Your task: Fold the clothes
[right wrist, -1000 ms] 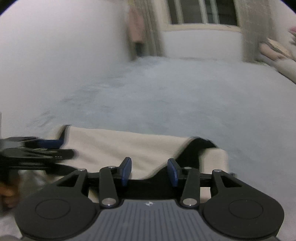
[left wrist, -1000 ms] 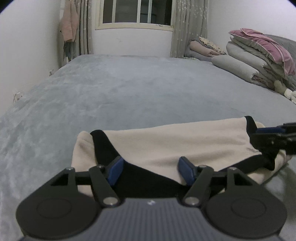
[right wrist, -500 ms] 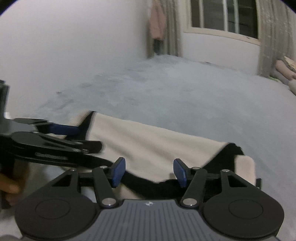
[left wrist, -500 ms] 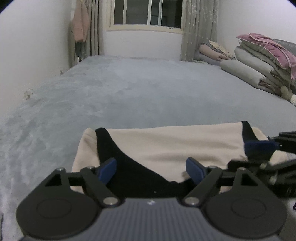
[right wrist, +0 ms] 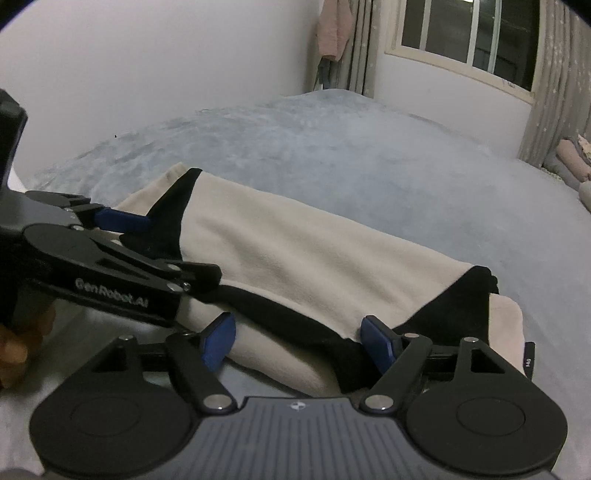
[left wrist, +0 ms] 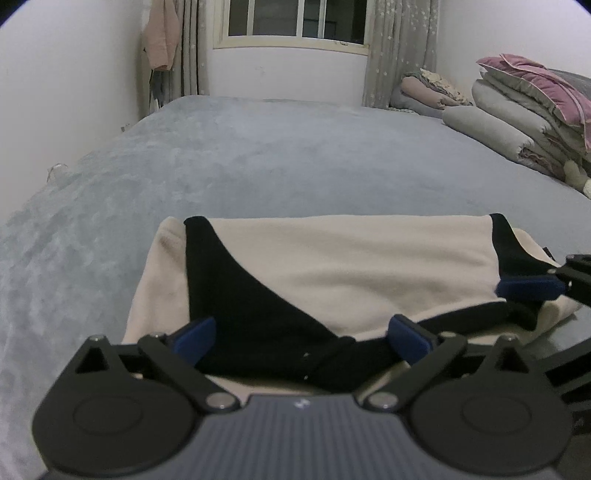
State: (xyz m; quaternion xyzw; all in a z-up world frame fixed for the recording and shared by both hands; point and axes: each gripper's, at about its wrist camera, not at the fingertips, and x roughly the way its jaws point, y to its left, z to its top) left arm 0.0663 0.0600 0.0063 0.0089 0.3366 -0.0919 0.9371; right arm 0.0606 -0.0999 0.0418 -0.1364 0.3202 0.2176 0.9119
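A folded cream garment with black trim (left wrist: 351, 269) lies on the grey-blue bed (left wrist: 295, 155), close in front of both grippers. My left gripper (left wrist: 303, 338) is open, its blue pads over the garment's black near edge. My right gripper (right wrist: 297, 341) is open too, at the garment's near right end (right wrist: 314, 258). Each gripper shows in the other's view: the right gripper (left wrist: 532, 291) at the garment's right end, the left gripper (right wrist: 122, 236) at its left end. Neither holds cloth.
Folded quilts and pillows (left wrist: 524, 110) are stacked at the bed's right side. A window with curtains (left wrist: 295, 22) is at the far wall, with a pink garment (left wrist: 160, 40) hanging at its left. A white wall (right wrist: 147, 74) runs along the bed's left side.
Both grippers have opened wider and drawn back a little from the garment. The right gripper has swung to look more to the left. The garment lies flat where it was.
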